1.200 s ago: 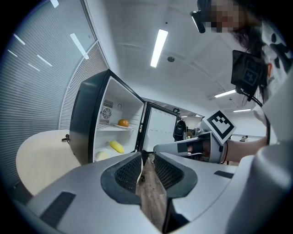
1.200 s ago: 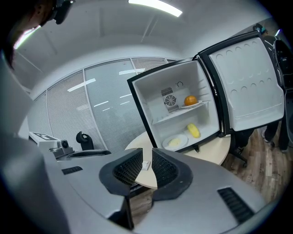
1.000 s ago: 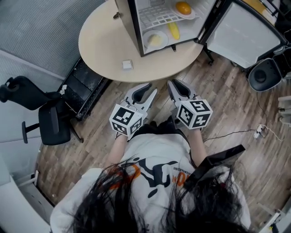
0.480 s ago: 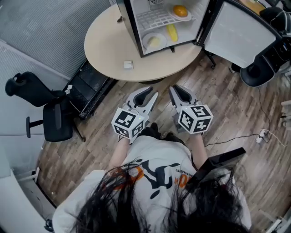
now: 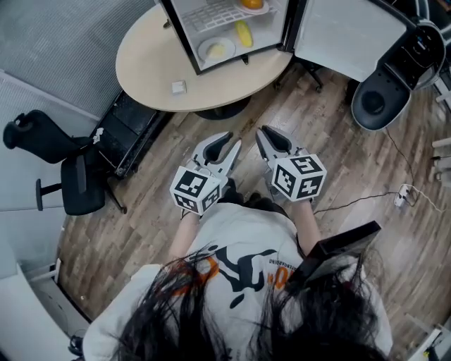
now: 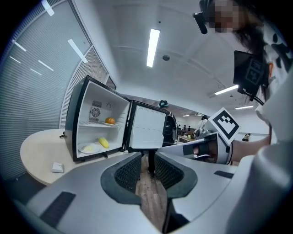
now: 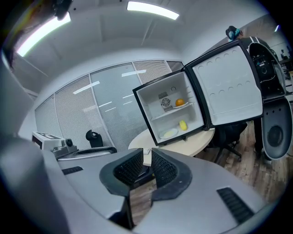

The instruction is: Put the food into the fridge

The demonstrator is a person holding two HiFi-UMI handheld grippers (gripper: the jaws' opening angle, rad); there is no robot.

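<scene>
The small black fridge stands open on the round table, its door swung out to the right. Inside it are an orange on the upper shelf, and a yellow fruit and a plate of food on the floor of the fridge. My left gripper and right gripper hover side by side over the wooden floor, short of the table. Both are shut with nothing in them. The fridge lies ahead of my left gripper, and the fridge lies well beyond my right gripper.
A small white box lies on the table near its front edge. A black office chair stands at the left and a round black seat at the right. A cable with a plug runs across the floor on the right.
The person and both grippers have backed away from the table, so the fridge sits higher and farther off in the head view. Both grippers stay shut and empty.
</scene>
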